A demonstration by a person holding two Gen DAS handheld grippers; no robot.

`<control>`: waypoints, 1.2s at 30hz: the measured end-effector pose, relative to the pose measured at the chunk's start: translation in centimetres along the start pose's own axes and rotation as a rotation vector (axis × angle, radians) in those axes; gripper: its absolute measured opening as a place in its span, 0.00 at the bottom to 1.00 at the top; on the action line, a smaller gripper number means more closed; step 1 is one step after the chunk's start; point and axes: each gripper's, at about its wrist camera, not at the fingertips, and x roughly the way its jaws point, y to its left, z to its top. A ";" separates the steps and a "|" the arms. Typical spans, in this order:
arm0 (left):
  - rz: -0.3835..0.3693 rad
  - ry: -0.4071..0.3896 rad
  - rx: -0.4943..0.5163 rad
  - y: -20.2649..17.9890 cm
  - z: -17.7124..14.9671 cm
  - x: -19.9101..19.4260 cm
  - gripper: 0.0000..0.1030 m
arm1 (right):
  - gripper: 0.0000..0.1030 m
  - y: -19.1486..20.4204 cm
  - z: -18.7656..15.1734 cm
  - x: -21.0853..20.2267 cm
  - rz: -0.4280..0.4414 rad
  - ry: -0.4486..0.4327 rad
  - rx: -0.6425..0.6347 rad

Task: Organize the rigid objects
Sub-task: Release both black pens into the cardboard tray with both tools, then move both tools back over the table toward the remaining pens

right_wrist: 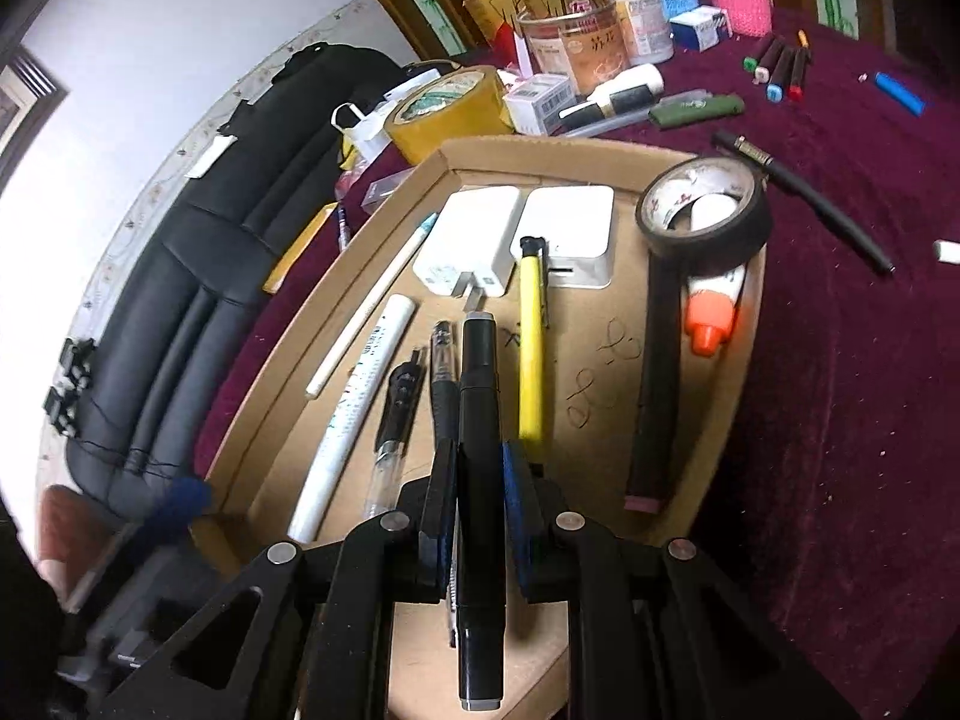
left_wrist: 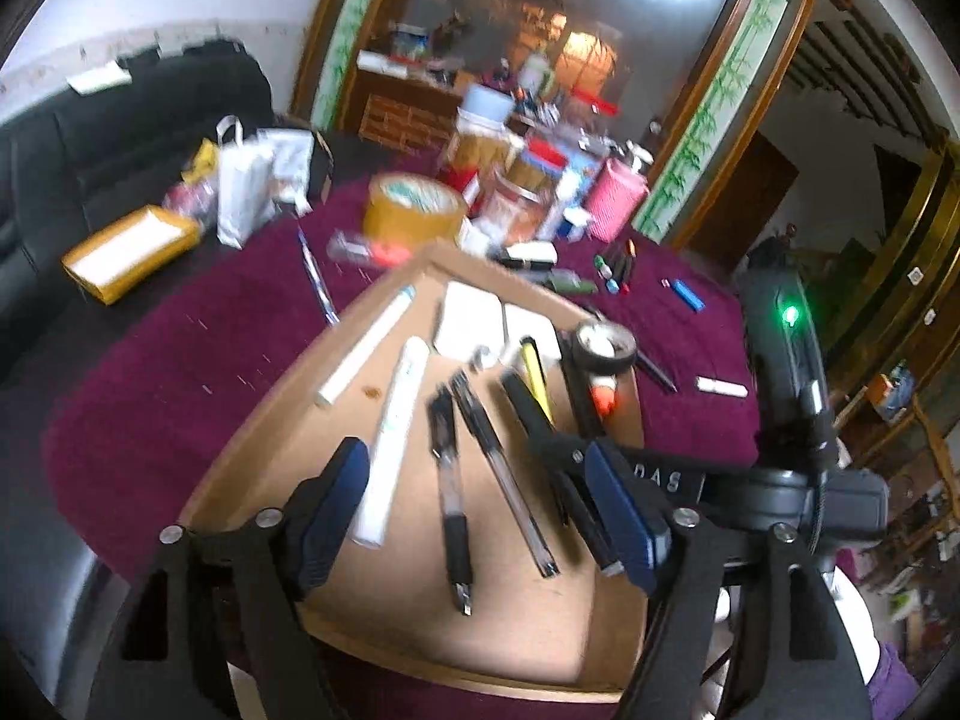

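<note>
Clamped in the right claw (right_wrist: 474,498), a black marker (right_wrist: 478,420) lies lengthwise along it, over the cardboard tray (right_wrist: 600,150); left claw (left_wrist: 474,492) gapes empty.

Two white chargers (right_wrist: 468,243), two tape rolls (right_wrist: 705,213), one cardboard tray (right_wrist: 606,147).

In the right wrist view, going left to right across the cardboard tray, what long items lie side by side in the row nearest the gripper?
White pen → clear-barrelled pen → black marker clamped in the right gripper → yellow pen → long black stick.
</note>
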 end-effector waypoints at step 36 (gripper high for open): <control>0.302 -0.107 0.192 -4.0 -0.5 -1.1 0.83 | 0.74 -2.3 -3.4 -7.4 -0.041 -0.249 -0.082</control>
